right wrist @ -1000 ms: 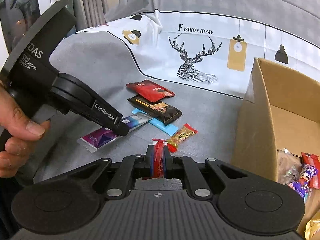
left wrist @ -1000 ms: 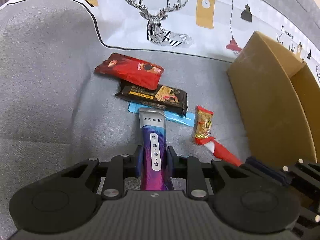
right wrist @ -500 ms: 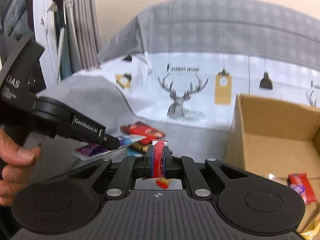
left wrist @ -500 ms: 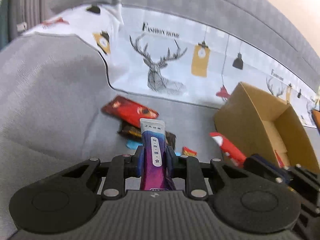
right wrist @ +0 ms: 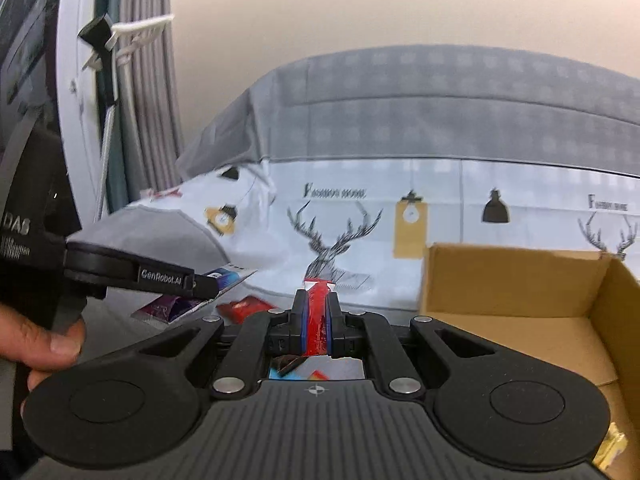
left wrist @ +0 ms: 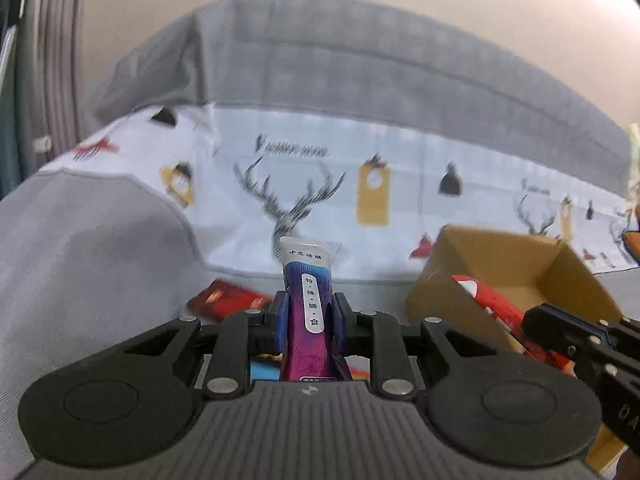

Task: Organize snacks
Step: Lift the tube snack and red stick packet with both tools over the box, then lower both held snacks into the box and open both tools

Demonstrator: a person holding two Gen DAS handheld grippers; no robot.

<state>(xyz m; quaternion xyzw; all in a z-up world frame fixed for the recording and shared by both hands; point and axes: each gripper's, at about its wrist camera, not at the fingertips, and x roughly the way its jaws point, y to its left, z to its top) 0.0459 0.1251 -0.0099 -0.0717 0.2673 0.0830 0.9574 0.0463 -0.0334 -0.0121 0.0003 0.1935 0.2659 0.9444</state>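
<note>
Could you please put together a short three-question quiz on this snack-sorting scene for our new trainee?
1. True or false: the left gripper is shut on a purple stick pouch with a white top.
2. What does the right gripper hold? A) a slim red packet with a white tip; B) a blue card; C) nothing.
3. Fill in: the open brown cardboard box stands to the ____ of the right gripper in the right wrist view.

Key: 1 true; 2 A; 3 right.
</note>
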